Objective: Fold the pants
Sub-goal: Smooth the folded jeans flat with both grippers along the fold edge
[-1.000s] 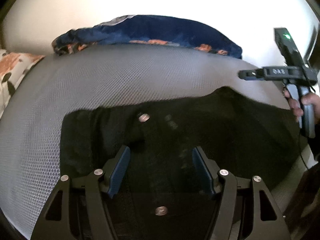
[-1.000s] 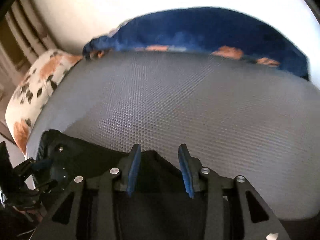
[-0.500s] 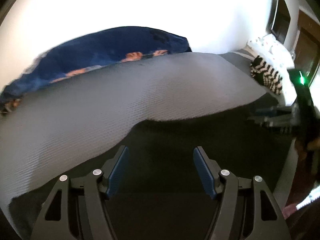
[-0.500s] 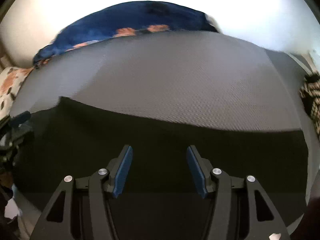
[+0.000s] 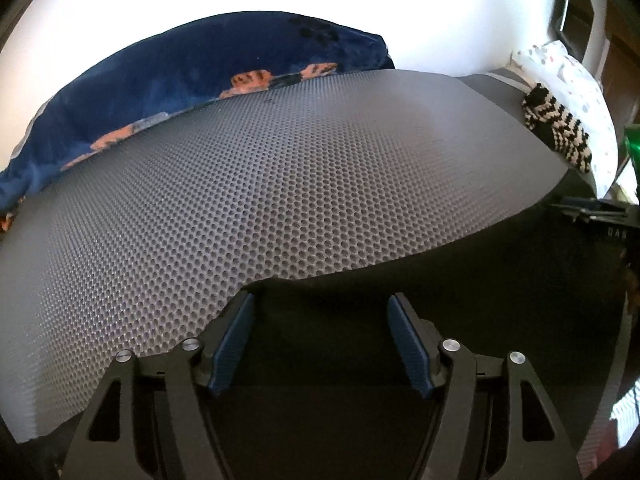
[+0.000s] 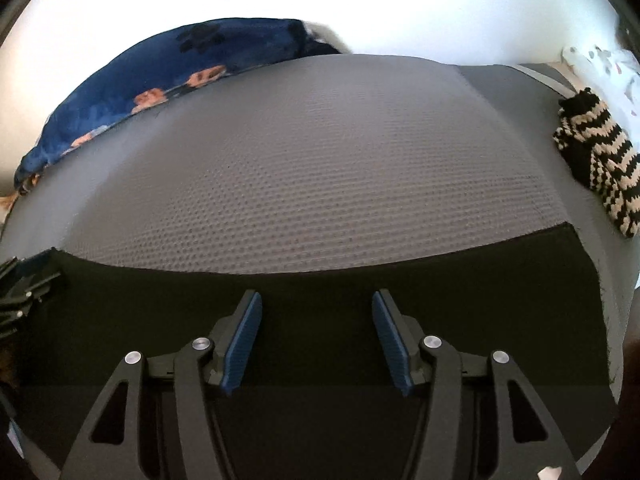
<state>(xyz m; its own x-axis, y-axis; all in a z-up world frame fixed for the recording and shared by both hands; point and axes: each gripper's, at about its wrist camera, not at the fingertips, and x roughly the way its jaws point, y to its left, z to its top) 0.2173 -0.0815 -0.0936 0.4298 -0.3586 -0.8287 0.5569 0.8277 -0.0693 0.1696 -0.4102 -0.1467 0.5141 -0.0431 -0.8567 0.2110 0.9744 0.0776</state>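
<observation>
Along the near edge of the grey mat (image 5: 280, 184), black pants (image 5: 460, 300) lie flat in a dark band that runs from left to right. At its left end, our left gripper (image 5: 320, 340) points steeply down over the pants, just at their far edge where the cloth meets the mat. Its jaws are opening and stand wide; the blue pads (image 5: 234, 344) hang over the cloth with nothing pinched between them.

Further right, our right gripper (image 6: 316, 336) tilts down the same way over the middle of the band. Its jaws stand partly apart and grip nothing; the pants (image 6: 440, 288) spread beneath and on to the right, where their end lies close to the mat's (image 6: 320, 168) right edge.

Each gripper shows at the margin of the other's view, low over the same cloth.

Behind the mat's far left edge lies a blue blanket (image 5: 160, 80) with orange patches. By the far right corner sits a black-and-cream striped knit (image 6: 600, 160), against a white spotted pillow (image 5: 568, 80). Neither touches the pants.
</observation>
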